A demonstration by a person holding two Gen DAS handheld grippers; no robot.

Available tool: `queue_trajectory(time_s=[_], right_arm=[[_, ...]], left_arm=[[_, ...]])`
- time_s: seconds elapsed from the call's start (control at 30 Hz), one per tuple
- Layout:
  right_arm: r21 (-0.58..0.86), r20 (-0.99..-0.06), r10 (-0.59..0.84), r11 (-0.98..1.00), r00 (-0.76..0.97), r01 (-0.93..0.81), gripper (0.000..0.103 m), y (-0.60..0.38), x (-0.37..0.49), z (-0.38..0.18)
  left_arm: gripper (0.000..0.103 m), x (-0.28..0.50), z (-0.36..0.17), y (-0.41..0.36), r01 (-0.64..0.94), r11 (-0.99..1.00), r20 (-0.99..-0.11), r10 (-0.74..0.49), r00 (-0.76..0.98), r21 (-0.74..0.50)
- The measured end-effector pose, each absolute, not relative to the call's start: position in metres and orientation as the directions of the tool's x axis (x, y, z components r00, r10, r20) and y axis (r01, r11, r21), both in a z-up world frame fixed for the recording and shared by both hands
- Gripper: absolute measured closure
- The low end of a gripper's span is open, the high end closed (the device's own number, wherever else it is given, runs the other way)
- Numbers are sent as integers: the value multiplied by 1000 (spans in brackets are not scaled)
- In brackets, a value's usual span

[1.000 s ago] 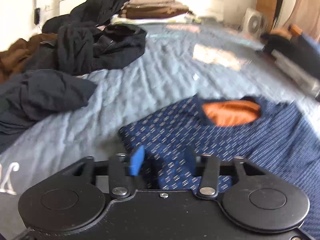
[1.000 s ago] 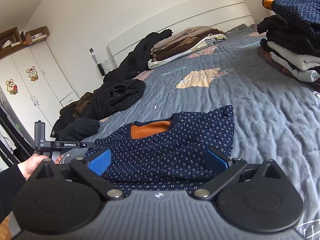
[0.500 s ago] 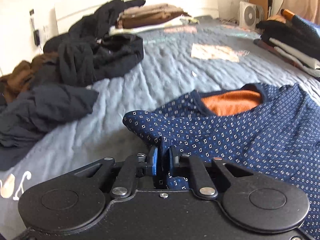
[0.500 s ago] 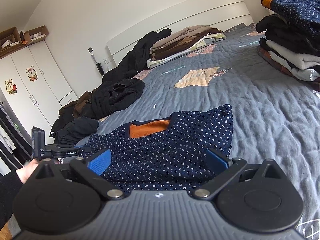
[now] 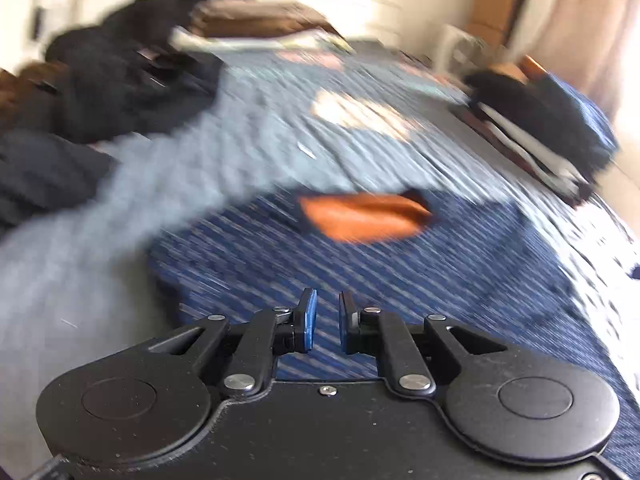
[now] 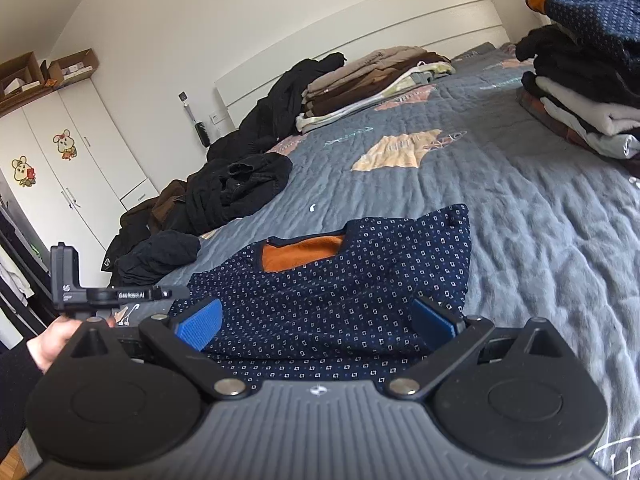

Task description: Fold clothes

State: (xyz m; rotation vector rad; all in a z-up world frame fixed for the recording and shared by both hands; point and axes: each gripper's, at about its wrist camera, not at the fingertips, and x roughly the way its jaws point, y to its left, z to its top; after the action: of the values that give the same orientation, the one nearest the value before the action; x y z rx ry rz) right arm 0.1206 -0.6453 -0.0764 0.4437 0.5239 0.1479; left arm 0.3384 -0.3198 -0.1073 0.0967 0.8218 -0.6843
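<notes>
Since the earlier frame, left tool (image 5: pixel 324 322) has dropped the navy dotted sweater (image 6: pixel 340 296); its jaws are opening, empty. Right tool (image 6: pixel 316 320) gapes, ready for the next fold on the grey quilted bed (image 6: pixel 540 220).

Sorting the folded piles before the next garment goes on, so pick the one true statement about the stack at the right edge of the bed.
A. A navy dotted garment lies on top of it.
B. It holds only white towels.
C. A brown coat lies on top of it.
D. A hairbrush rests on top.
A: in the right wrist view, the folded stack is topped by a navy dotted garment, above black and pale layers.
</notes>
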Motion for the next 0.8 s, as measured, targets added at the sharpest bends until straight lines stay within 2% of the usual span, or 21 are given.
queue_trajectory(time_s=[0.07, 0.13, 0.23, 0.33, 0.4, 0.47, 0.57, 0.7, 0.8], right_arm=[[444, -454, 245, 896, 857, -21, 2, -645, 121, -77], [439, -453, 241, 898, 858, -21, 2, -645, 120, -75], [438, -446, 230, 899, 865, -13, 2, -652, 118, -72], [453, -436, 202, 891, 877, 20, 2, -665, 115, -70], [471, -428, 187, 881, 884, 42, 2, -674, 113, -69], [475, -424, 170, 878, 890, 58, 2, -681, 111, -68], [471, -419, 152, 879, 895, 71, 2, -686, 108, -65], [471, -416, 138, 878, 899, 84, 2, -694, 106, -64], [476, -419, 127, 874, 899, 98, 2, -702, 105, -65]], left_arm=[[81, 339, -131, -335, 580, 807, -755, -448, 479, -110], [79, 343, -147, -339, 549, 832, -777, -396, 489, -79], [79, 341, -149, -337, 516, 851, -762, -400, 509, -102], [76, 318, -125, -343, 553, 827, -691, -457, 560, -99], [54, 305, -115, -359, 581, 803, -649, -514, 562, -133], [43, 293, -112, -385, 614, 775, -621, -557, 552, -149], [43, 290, -125, -433, 648, 746, -638, -577, 510, -157], [43, 296, -160, -476, 614, 784, -736, -469, 487, -94], [34, 293, -165, -486, 611, 791, -730, -437, 526, -32]])
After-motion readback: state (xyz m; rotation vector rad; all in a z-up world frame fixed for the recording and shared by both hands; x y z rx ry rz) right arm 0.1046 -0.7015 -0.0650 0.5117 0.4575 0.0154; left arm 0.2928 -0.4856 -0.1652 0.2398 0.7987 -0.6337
